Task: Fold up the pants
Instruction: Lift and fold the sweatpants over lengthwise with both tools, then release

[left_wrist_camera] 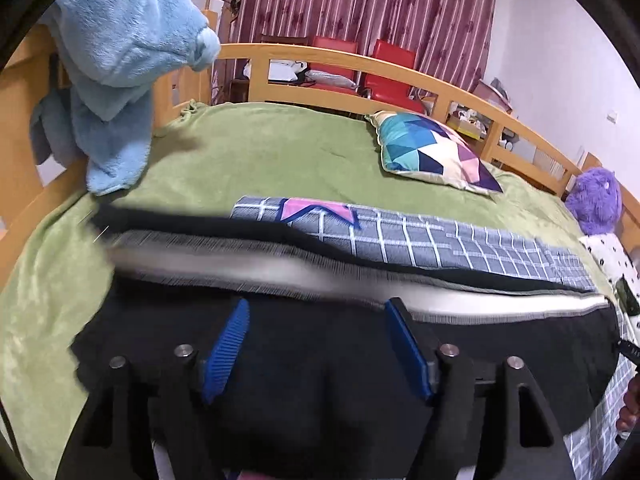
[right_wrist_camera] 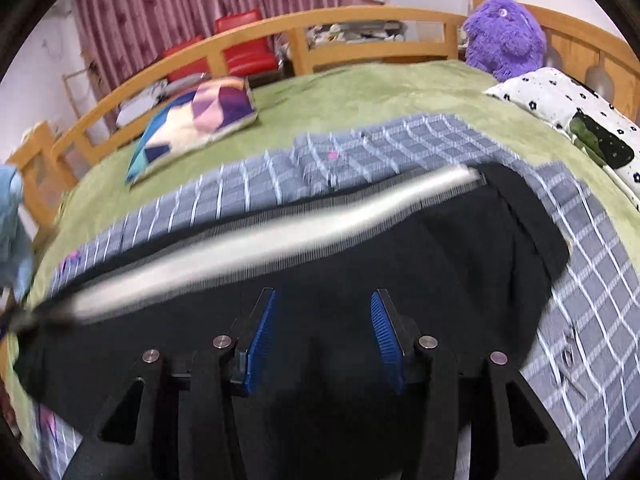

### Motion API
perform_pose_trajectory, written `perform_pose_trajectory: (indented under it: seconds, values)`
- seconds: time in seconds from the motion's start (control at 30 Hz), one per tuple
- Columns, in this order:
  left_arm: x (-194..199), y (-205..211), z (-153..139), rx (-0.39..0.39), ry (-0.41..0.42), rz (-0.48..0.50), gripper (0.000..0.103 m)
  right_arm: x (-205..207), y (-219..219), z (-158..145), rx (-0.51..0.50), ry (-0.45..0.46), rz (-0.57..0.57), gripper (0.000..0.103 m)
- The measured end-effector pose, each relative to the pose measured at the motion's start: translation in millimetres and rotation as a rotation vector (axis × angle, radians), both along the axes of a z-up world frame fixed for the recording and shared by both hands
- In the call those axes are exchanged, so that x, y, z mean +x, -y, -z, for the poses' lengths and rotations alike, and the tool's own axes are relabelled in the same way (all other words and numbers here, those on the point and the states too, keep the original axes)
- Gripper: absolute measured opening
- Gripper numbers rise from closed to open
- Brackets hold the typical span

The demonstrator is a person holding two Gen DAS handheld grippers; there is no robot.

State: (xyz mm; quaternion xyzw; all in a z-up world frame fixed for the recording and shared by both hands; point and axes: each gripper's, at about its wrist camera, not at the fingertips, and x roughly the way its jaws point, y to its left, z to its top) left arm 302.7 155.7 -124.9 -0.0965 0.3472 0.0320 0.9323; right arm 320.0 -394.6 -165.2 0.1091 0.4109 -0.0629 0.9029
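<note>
The black pants [left_wrist_camera: 320, 360] lie folded lengthwise on the grey checked sheet [left_wrist_camera: 460, 240] of the bed, white stripe along the far edge. Both the left tool [left_wrist_camera: 318, 344] and right tool [right_wrist_camera: 322, 336] stand apart, holding nothing. For the next fold, each should probably pinch both layers near one end, lifting evenly so the stripe stays straight.

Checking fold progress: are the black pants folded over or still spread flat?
Folded lengthwise: the black pants lie as one long band on the checked sheet, white side stripe along the far edge. Crosswise fold not yet done.

pants [left_wrist_camera: 320, 360] on checked cloth [left_wrist_camera: 460, 240] on bed, cushion [left_wrist_camera: 432, 152] behind
</note>
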Motion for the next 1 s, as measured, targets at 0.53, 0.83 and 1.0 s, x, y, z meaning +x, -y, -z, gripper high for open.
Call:
perform_pose_trajectory:
  seconds: [0.53,0.83,1.0]
  values:
    - [-77.3,-41.2,104.4,-0.466,-0.119,-0.046,0.075,-102.3,65.3,65.9,0.258,-0.021,0.115,0.066]
    - [-29.6,-63.1,108.5,-0.482,-0.074,-0.143,0.072,-38.4,92.5,76.8,0.409,0.05,0.153,0.068]
    - [-10.0,-57.2,100.1,-0.283,-0.147,-0.21,0.013,-2.3,92.9,76.9,0.358,0.014,0.232,0.028]
